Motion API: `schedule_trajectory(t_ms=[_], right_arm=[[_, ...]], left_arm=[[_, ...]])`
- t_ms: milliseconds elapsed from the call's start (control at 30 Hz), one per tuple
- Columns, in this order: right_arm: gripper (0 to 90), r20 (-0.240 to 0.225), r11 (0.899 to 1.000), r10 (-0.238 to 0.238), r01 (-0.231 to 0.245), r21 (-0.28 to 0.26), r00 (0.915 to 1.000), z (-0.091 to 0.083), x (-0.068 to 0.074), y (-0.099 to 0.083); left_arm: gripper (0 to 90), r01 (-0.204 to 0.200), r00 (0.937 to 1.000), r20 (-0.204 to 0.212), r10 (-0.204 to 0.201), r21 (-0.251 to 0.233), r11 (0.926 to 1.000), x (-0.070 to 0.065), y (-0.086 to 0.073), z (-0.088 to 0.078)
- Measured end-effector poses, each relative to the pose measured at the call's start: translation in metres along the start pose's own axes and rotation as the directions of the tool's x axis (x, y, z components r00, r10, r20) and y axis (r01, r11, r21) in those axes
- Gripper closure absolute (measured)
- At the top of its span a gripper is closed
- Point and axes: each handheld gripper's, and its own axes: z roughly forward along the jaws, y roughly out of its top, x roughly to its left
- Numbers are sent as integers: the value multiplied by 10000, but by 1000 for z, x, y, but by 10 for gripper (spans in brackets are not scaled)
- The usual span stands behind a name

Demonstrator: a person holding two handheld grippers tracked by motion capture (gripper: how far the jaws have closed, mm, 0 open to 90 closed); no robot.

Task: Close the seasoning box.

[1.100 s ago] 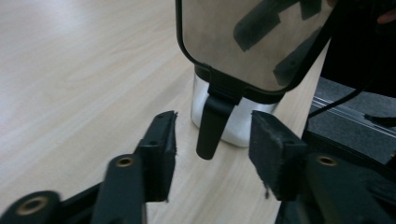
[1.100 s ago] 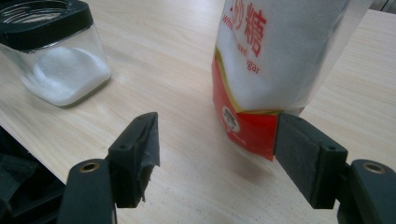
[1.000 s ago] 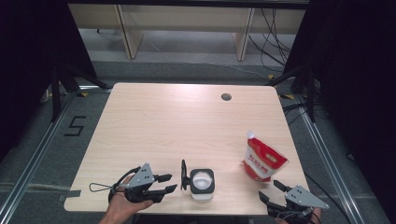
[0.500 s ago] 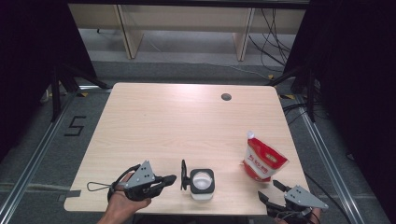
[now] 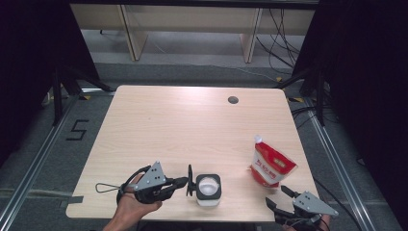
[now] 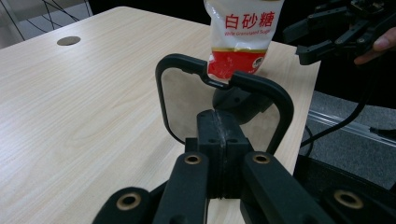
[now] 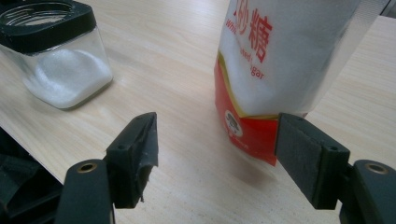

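We saw our left claw [image 5: 184,182] clamped on the jar's lid handle [image 6: 224,77], lid [image 5: 190,180] beside the jar [image 5: 208,189]; right claw [image 7: 217,154] gaped empty, sugar pouch [image 7: 285,70] just ahead.

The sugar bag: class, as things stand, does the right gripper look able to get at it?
Probably yes. The right gripper has its jaws open, and the sugar bag stands upright just ahead of them with bare table between. The jar sits off to one side.
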Motion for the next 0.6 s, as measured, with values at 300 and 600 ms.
schedule_trajectory(t_ms=[300, 600], right_arm=[[316, -30, 10000, 69, -69, 59, 10000, 1, 0, 0], [316, 15, 9999, -123, 123, 61, 9999, 0, 0, 0]], left_arm=[[889, -214, 9996, 183, 213, 79, 9997, -2, 6, 10], [885, -399, 9982, 462, 388, 241, 9989, -9, 10, 23]])
